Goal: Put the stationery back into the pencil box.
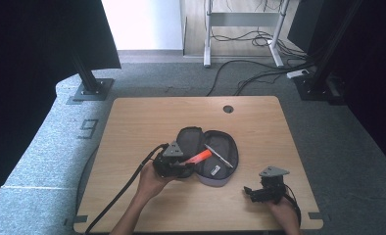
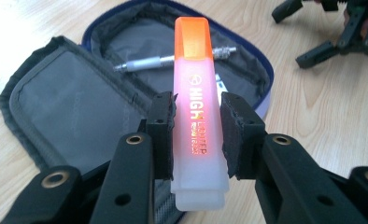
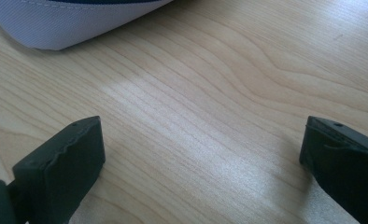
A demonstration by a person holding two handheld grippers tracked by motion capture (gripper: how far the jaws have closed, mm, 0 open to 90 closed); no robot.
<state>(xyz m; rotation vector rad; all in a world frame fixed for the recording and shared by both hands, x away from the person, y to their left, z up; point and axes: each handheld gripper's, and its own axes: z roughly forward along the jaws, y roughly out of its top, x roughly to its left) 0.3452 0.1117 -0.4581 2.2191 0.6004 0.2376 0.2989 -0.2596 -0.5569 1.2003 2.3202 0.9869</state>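
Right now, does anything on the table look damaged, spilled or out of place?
Nothing stands out. The pencil case lies open and flat on the table with a silver pen inside. The left gripper is clamped on an orange highlighter above the case. The right gripper rests open on bare wood.

Orange-capped translucent highlighter [image 2: 197, 116] held level above the open grey pencil case [image 2: 70, 107].
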